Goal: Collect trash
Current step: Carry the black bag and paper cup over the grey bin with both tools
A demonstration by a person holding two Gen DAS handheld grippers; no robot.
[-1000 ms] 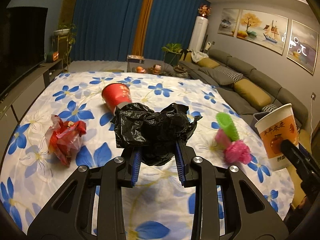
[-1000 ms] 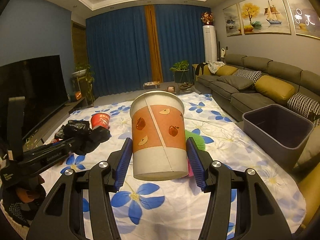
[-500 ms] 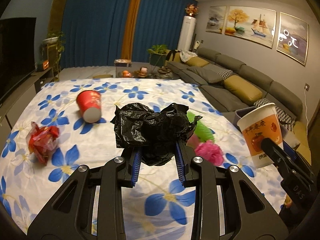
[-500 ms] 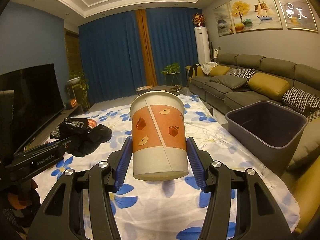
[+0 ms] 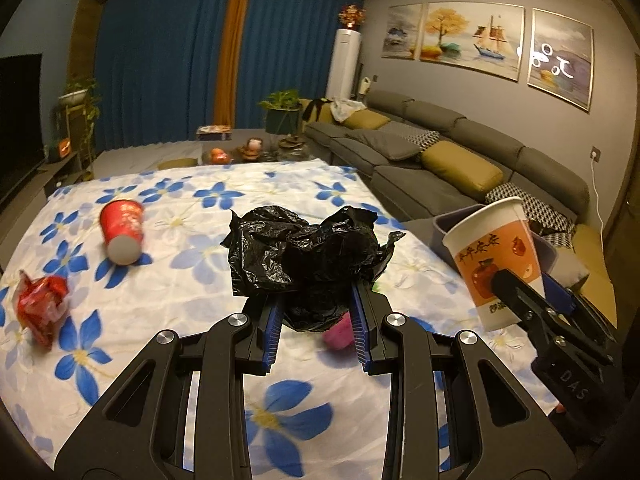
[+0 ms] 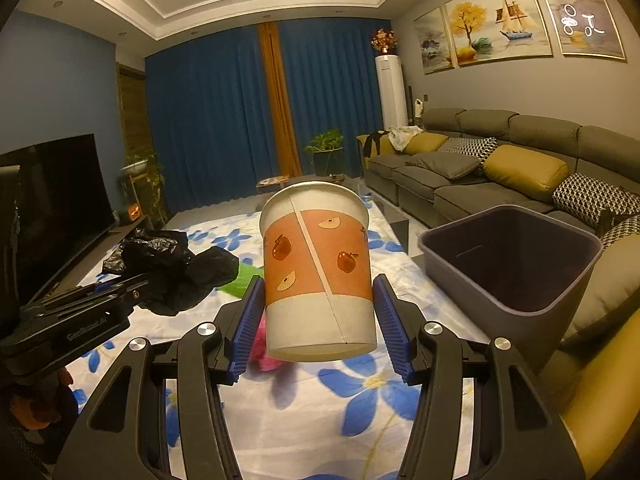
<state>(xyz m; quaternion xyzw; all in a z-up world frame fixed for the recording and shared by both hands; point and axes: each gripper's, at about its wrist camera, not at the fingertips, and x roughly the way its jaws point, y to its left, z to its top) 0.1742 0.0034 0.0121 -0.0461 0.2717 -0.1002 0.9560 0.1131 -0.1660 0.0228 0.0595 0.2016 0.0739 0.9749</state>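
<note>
I saw the grey bin open-topped to my right, nothing over its mouth. The sofa hemmed it behind; the red cup and red wrapper littered the cloth leftward.

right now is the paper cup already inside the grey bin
No, the paper cup is held upright between the right gripper fingers above the flowered cloth, with the grey bin off to its right.
</note>
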